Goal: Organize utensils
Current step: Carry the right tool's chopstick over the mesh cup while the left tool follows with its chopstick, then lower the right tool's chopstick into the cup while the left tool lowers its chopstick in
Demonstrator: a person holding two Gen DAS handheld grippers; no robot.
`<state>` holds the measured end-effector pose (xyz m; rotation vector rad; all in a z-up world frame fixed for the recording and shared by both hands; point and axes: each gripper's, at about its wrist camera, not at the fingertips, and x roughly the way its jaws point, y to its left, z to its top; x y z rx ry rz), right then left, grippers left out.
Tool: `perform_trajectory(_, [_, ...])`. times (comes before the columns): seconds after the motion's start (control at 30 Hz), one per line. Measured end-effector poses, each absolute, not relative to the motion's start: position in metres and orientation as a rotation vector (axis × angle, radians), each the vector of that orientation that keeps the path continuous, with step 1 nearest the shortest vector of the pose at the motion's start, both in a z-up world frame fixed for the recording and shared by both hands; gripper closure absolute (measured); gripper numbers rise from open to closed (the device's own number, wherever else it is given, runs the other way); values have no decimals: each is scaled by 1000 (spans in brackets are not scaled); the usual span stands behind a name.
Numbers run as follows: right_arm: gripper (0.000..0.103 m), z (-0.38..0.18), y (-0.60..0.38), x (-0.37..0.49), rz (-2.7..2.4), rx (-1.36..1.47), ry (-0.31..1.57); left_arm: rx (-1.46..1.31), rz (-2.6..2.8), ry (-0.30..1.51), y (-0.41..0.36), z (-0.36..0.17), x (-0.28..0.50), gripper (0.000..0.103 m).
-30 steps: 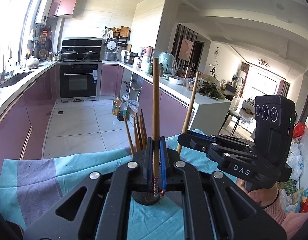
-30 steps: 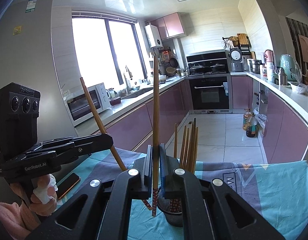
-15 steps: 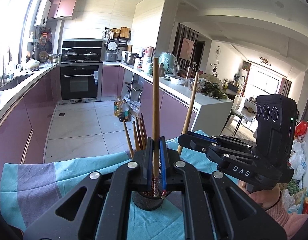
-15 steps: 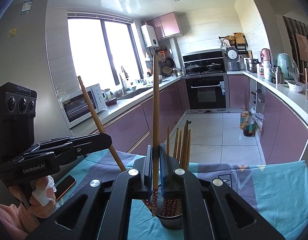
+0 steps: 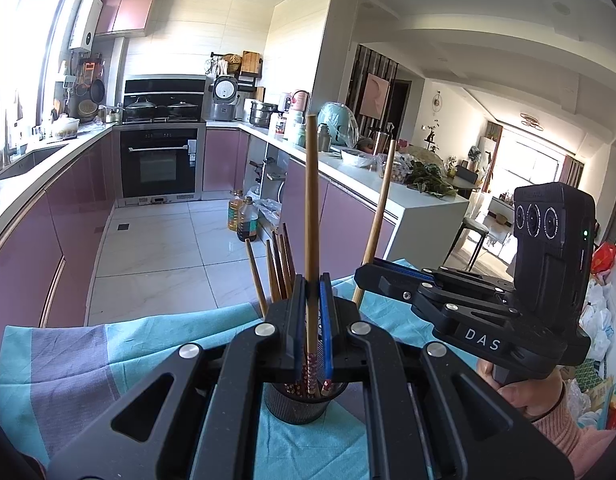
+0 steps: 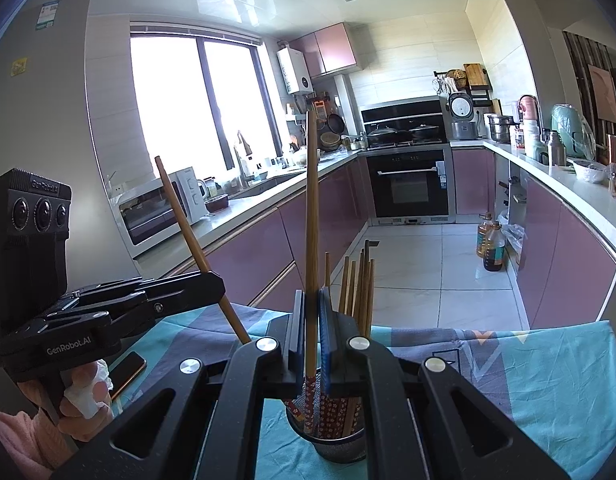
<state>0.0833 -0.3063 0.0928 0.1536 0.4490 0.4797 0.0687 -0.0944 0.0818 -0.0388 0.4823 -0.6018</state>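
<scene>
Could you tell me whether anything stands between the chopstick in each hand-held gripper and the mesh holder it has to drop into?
Nothing visible blocks either. The left hand-held gripper holds its chopstick over the mesh holder, tip at the rim. The right hand-held gripper holds its chopstick likewise. Only the chopsticks already inside crowd the opening.

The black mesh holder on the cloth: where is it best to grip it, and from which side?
Probably grip the mesh holder low on its round wall, from the side. Chopsticks stand out of its open top, and both grippers' fingers already crowd above.
</scene>
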Motion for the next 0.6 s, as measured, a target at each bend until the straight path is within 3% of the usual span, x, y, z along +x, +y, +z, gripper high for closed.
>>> perform_trajectory(0.6, [97,82,-298,96,457,138,481,-27,-589,523,-104,80,77,96])
